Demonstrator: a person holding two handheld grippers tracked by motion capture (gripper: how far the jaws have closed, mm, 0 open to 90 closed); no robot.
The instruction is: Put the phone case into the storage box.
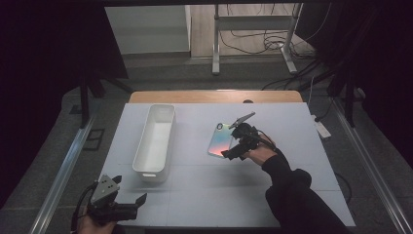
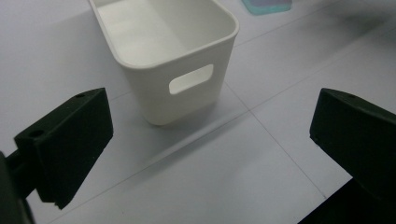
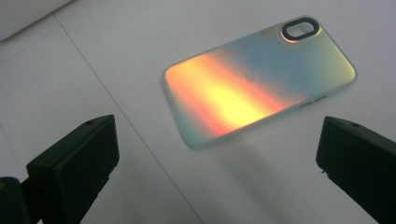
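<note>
High view: your right gripper [image 1: 233, 146] sits over the near end of the phone case [image 1: 220, 139], which lies flat on the table [image 1: 292, 146], well apart from the white bin [image 1: 157, 139]; left gripper [image 1: 127, 200] idles at the near-left corner. Left gripper view: jaws wide, nothing held, bin ahead. Right gripper view: jaws wide, straddling the case, no contact yet. Case looks light, thin, slick, prob flexy — pinch across the long edges mid-body, not the camera cutout.

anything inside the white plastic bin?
Nothing seen inside the white rectangular plastic bin: its floor shows bare in the high view and in the left gripper view. Its far end is cut off in the left gripper view.
</note>
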